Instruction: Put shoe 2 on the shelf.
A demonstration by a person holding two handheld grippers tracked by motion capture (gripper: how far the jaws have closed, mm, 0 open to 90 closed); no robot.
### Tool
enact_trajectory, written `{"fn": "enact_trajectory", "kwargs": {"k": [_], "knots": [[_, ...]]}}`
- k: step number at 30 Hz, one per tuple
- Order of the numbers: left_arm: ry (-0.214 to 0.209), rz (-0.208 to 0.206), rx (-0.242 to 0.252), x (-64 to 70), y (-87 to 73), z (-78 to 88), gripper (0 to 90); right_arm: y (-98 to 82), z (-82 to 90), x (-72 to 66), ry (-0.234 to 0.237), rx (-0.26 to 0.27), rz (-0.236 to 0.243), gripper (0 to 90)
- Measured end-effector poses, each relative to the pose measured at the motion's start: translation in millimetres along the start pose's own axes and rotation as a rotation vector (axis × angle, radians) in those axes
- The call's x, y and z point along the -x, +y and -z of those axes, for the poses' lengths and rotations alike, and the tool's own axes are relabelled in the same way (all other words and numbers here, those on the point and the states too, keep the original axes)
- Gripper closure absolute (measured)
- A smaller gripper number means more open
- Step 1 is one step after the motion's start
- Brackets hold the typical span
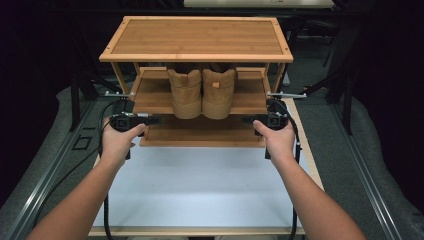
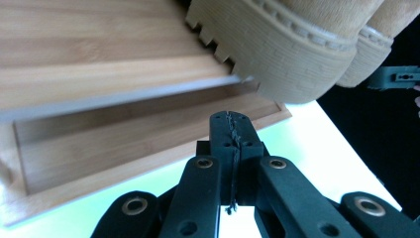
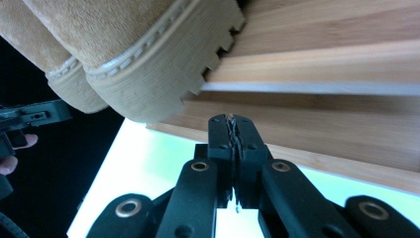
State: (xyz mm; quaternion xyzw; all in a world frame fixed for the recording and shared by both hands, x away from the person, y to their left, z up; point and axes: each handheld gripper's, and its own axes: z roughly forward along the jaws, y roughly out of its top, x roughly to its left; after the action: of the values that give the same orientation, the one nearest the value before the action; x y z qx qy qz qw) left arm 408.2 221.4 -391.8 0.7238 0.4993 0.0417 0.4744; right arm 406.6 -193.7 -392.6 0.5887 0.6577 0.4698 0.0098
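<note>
A pair of tan suede boots stands on the middle shelf of a three-tier bamboo shoe rack, heels toward me: left boot, right boot. My left gripper points inward from the rack's left side, just below the middle shelf, and is shut on nothing. My right gripper mirrors it from the right, also shut and empty. In the left gripper view the closed jaws sit under a boot's heel sole. In the right gripper view the closed jaws sit below the other boot's heel.
The rack stands at the far end of a white tabletop with a wooden border. The bottom shelf is bare. Metal rails and dark stands flank the table on a grey floor.
</note>
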Motion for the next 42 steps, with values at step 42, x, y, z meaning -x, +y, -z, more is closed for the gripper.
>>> {"fn": "enact_trajectory", "kwargs": {"k": [42], "knots": [[0.138,0.035,-0.019,-76.8,-171.0,36.4,86.2,-150.6,52.7,94.5,-0.199,0.059,0.003,83.0]]}}
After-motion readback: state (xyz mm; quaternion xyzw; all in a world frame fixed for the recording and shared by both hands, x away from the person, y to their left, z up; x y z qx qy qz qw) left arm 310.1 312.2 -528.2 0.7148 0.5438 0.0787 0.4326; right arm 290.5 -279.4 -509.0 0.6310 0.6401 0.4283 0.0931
